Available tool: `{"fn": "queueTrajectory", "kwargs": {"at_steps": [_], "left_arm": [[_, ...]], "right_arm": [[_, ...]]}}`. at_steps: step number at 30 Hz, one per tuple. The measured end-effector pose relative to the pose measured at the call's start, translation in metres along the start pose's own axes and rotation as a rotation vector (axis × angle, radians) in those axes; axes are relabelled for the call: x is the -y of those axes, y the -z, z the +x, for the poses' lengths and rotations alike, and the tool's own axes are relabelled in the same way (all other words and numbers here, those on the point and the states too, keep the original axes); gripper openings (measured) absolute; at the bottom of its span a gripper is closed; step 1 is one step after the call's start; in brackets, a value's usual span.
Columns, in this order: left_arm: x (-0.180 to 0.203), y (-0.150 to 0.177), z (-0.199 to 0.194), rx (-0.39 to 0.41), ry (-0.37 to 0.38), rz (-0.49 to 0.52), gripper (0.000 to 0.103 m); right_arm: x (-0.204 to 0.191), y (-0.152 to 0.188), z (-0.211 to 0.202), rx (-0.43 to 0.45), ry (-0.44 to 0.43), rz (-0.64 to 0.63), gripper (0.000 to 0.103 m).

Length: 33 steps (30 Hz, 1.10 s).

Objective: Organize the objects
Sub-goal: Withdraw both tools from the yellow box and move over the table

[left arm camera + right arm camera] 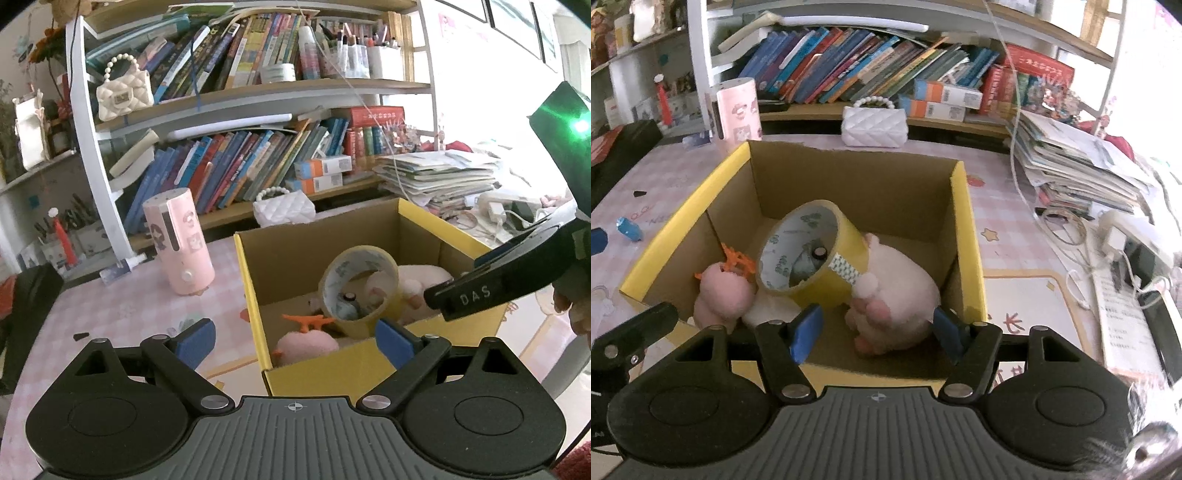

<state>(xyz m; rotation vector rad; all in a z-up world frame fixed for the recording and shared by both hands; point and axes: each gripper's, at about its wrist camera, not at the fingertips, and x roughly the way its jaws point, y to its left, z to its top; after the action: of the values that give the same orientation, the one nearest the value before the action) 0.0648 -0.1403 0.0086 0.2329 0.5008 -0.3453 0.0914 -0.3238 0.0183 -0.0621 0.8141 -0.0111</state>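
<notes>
- Right now the right gripper (877, 334) hangs over the near edge of the yellow cardboard box (969, 236), its blue pads (807, 332) spread apart with nothing pressed between them; the big pale plush toy (905, 291) lies below and beyond the gap, not clamped.
- Off to the side, the left gripper (295, 341) stands just as wide and bare, hovering at the box's near corner, with the pink checked tablecloth (122, 306) under its left pad.
- Inside the box, a roll of yellow packing tape (816, 254) leans tilted against the large plush, with a small battery-like cylinder (819, 253) visible through its core.
- Beside it sit a small pink plush (722, 291) and an orange plastic toy (738, 260), both at the left wall of the box.
- Left outside, by my reading, are the pink cylindrical humidifier (179, 240), the white quilted purse (284, 208) by the bookshelf (236, 99), and a blue wrapped piece (628, 229) on the cloth.
- Risk, as I judge it: the tape is only propped, so a nudge from either tool could roll it off the plush.
- Reaching past the box for the humidifier could catch the light cardboard wall and drag or tip the box.
- A hanging white cable (1015, 122) near the paper stack (1078, 162) could snag a sweeping right arm.
</notes>
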Motion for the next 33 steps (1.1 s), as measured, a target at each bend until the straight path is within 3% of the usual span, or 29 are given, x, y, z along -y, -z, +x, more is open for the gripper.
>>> {"fn": "queueTrajectory", "kwargs": {"at_steps": [15,21,33], "left_arm": [[-0.018,0.009,-0.034,0.046,-0.021,-0.041,0.095],[-0.022,0.015,-0.046,0.045,-0.005,-0.033,0.095],[-0.033,0.041,-0.064,-0.036,0.032,-0.021,0.095]], "right_arm": [[-0.005,0.017,-0.046,0.078,0.072,0.075,0.065],[-0.014,0.038,-0.054,0.035,0.083,0.1,0.066],[-0.051,0.079,-0.067,-0.045,0.05,0.118,0.066]]}}
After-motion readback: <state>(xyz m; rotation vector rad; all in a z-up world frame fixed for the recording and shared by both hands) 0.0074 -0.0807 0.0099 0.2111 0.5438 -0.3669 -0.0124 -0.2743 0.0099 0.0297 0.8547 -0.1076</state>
